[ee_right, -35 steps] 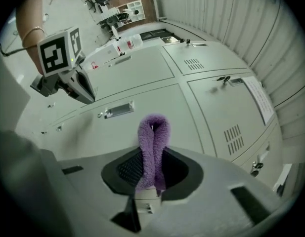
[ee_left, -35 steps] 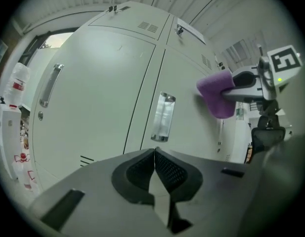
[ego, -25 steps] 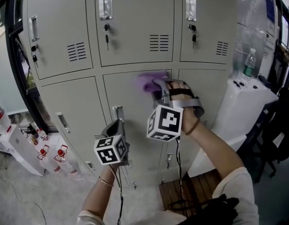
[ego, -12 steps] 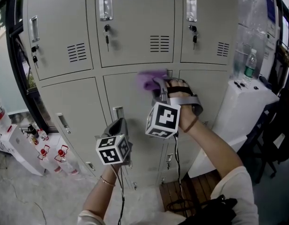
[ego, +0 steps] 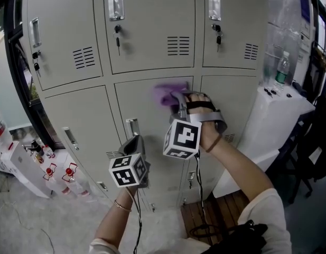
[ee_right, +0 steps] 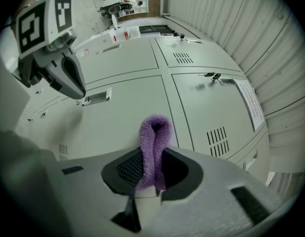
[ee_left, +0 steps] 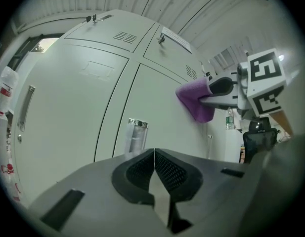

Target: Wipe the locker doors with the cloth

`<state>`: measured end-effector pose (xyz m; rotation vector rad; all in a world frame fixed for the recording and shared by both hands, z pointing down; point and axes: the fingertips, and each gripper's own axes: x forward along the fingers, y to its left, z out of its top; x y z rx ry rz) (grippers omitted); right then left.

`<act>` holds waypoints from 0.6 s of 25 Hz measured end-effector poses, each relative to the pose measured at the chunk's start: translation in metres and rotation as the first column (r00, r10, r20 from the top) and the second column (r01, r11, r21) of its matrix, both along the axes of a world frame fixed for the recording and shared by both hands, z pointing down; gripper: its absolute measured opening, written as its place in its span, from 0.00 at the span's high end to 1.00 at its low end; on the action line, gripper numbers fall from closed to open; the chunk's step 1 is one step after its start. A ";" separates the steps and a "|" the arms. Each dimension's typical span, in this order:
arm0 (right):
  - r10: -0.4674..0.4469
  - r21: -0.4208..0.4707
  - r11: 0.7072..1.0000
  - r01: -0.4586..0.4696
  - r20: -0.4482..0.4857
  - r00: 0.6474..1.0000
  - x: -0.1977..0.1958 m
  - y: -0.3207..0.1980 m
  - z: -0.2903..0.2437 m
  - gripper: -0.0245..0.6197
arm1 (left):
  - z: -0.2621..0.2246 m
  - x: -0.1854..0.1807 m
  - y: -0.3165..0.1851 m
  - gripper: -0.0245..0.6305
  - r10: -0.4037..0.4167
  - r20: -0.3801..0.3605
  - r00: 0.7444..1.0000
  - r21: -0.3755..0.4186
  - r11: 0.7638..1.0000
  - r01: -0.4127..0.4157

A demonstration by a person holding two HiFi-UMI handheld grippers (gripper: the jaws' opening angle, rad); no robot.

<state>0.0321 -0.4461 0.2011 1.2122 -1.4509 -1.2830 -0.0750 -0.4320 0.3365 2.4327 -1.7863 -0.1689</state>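
A purple cloth [ego: 167, 92] presses against the upper part of the middle lower locker door [ego: 144, 105], near its right edge. My right gripper [ego: 176, 100] is shut on the cloth [ee_right: 153, 149], which folds up out of the jaws toward the door. The cloth [ee_left: 196, 98] also shows in the left gripper view, up and to the right. My left gripper [ego: 134, 142] is shut with nothing in it [ee_left: 154, 167], held low in front of the same door beside its metal handle [ego: 132, 126].
Grey lockers [ego: 152, 25] stand in two rows, with keys [ego: 118, 37] hanging in the upper locks. A white cabinet [ego: 279, 115] with a water bottle [ego: 281, 70] stands right. Bottles [ego: 57, 176] sit on the floor at left. A wooden stool [ego: 215, 213] is below.
The right gripper and cloth have stayed at nearly the same spot on the door, shifting only slightly down. The left gripper has barely moved.
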 end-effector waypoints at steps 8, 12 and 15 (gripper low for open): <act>0.003 -0.042 0.999 -0.003 -0.001 1.000 0.001 -0.001 0.030 0.85 | 0.020 0.003 0.004 0.95 0.004 0.002 1.000 -0.040 0.999 -0.004; 0.003 -0.070 0.998 -0.004 -0.005 1.000 0.001 -0.002 0.048 0.85 | 0.031 0.003 0.006 0.95 0.001 0.007 1.000 -0.063 0.998 -0.001; 0.000 -0.092 0.996 0.000 -0.001 1.000 0.001 -0.003 0.062 0.85 | 0.038 0.005 0.008 0.95 0.005 0.010 1.000 -0.078 0.997 -0.004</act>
